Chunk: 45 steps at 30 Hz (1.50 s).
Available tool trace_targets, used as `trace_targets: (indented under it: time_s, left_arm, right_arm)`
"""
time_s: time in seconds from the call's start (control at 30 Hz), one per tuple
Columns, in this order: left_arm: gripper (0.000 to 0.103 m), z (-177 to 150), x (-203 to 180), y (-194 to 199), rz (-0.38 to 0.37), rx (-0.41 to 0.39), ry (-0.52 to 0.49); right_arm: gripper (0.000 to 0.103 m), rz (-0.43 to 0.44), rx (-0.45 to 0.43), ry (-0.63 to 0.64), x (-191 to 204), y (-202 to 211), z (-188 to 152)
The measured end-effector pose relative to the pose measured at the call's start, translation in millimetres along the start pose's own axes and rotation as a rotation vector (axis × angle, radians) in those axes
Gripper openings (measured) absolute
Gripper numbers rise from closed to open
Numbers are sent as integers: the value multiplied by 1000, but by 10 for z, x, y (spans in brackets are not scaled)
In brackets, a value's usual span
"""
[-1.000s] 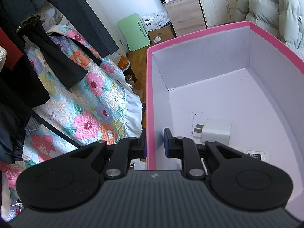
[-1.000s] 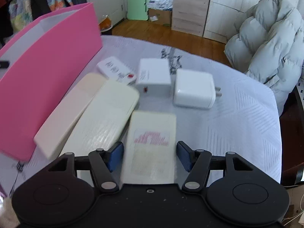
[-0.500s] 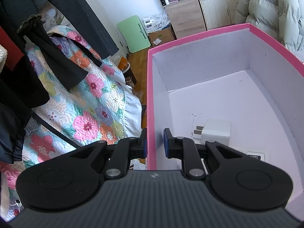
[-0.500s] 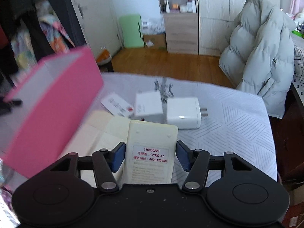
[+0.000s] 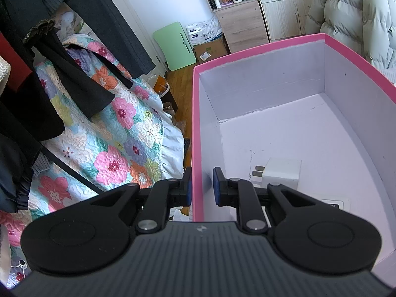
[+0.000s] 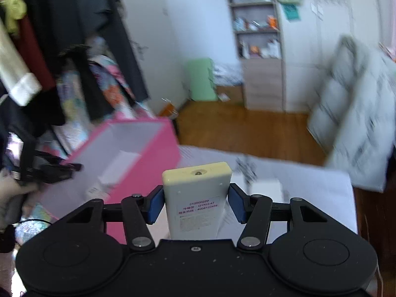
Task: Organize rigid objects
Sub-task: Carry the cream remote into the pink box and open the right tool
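Left wrist view: the left gripper (image 5: 201, 185) had its jaws nearly closed on the left wall of the pink box (image 5: 196, 128), one blue pad outside, the other inside the white interior. Pads sat just at the wall on both sides (a sliver of gap may remain on the inner side, hard to tell). Inside the box, a white charger (image 5: 281, 172) lay on the floor w/ its prongs pointing toward the held wall, & a flat white item w/ a dark label (image 5: 335, 203) lay just behind it, partly hidden by the gripper body. A floral quilt (image 5: 111, 133) covered the bed to the left of the box.

Right wrist view was motion-blurred. The right gripper (image 6: 196, 205) had its jaws about half open, having just been closing, w/ the cream remote (image 6: 196, 198) between them, label side up, its LED end pointing away from the camera. The pads pressed its long edges & it was raised off the white-covered surface (image 6: 309, 185). The pink box (image 6: 151, 153) stood to the left, open top visible, w/ the other gripper (image 6: 49, 170) at its far-left wall.
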<state>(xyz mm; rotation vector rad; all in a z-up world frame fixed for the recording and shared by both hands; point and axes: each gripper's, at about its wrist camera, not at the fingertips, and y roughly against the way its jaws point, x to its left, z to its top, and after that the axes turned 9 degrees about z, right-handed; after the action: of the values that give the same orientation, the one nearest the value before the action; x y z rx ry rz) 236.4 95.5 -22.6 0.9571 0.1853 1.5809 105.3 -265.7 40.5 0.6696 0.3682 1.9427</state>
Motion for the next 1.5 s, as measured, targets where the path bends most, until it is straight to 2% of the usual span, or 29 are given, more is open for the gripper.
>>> trace_targets:
  time_s: [0.2, 0.27, 0.37, 0.47, 0.57, 0.7, 0.77, 0.9, 1.1, 1.23, 1.3, 1.33, 1.37, 1.43, 1.5]
  left_arm:
    - [17, 5, -7, 4, 11, 2, -7]
    - [17, 11, -9, 10, 9, 1, -5]
    - [17, 12, -24, 17, 9, 5, -7]
    - [17, 15, -23, 17, 8, 4, -6]
    - [15, 29, -20, 8, 6, 3, -7]
    - [14, 35, -36, 15, 4, -8, -4]
    - [14, 36, -35, 18, 1, -10, 0]
    - [14, 39, -32, 20, 0, -11, -1]
    - [13, 32, -19, 20, -2, -16, 1]
    - [13, 30, -29, 27, -2, -19, 2]
    - [13, 29, -35, 31, -5, -20, 5]
    - [13, 25, -38, 36, -5, -22, 5]
    - [13, 23, -43, 42, -3, -24, 3]
    - [13, 22, -18, 36, -2, -27, 4]
    - [13, 22, -19, 37, -2, -27, 6]
  right_arm:
    - [61, 246, -67, 41, 264, -153, 387]
    - [61, 325, -79, 79, 400, -317, 484]
    - [61, 397, -57, 109, 586, -696, 559]
    - [61, 372, -19, 136, 712, -1126, 554]
    - [61, 305, 29, 160, 787, -1607, 541]
    - [61, 185, 64, 212, 823, -1922, 452]
    - [61, 140, 87, 245, 851, -1944, 414]
    - [61, 128, 153, 274, 880, -1901, 321]
    - [60, 89, 235, 395, 1052, -1677, 170]
    - [57, 109, 300, 428, 1148, -1572, 115]
    - [52, 127, 311, 446, 1181, -1578, 94]
    - [34, 131, 318, 445, 1185, -1598, 93]
    - [26, 139, 336, 421, 1167, -1641, 106]
    - [24, 162, 344, 381, 1130, -1720, 124]
    - [25, 132, 336, 382, 1134, -1775, 144]
